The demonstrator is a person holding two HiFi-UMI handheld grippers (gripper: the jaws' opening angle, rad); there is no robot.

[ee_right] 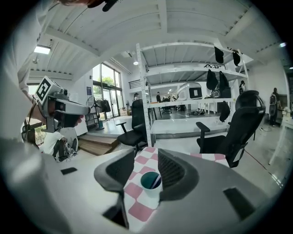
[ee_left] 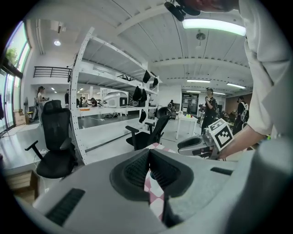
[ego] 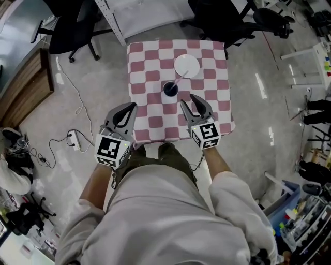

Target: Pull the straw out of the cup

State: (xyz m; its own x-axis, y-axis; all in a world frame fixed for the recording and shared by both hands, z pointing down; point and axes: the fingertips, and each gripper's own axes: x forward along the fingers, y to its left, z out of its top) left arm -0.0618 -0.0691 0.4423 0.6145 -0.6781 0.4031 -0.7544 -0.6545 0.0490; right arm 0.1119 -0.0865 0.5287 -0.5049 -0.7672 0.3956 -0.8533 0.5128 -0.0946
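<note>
A dark cup [ego: 170, 89] stands near the middle of a pink-and-white checked table [ego: 155, 122]. A white straw [ego: 179, 80] leans out of it toward a white round disc [ego: 186, 65] behind. My right gripper [ego: 186, 99] hovers just to the near right of the cup, open and holding nothing. In the right gripper view the cup [ee_right: 150, 181] and straw [ee_right: 157, 181] show beyond the gap of the right gripper [ee_right: 146, 155]. My left gripper [ego: 133, 105] sits at the table's near-left edge, shut and empty. In its own view the left gripper [ee_left: 149, 153] leaves only a sliver of cloth visible.
Black office chairs [ego: 77, 28] and a white shelf rack [ego: 145, 13] stand behind the table. A cable and power strip [ego: 72, 138] lie on the floor at left, beside a wooden platform [ego: 26, 85]. People stand far off in the room [ee_left: 209, 109].
</note>
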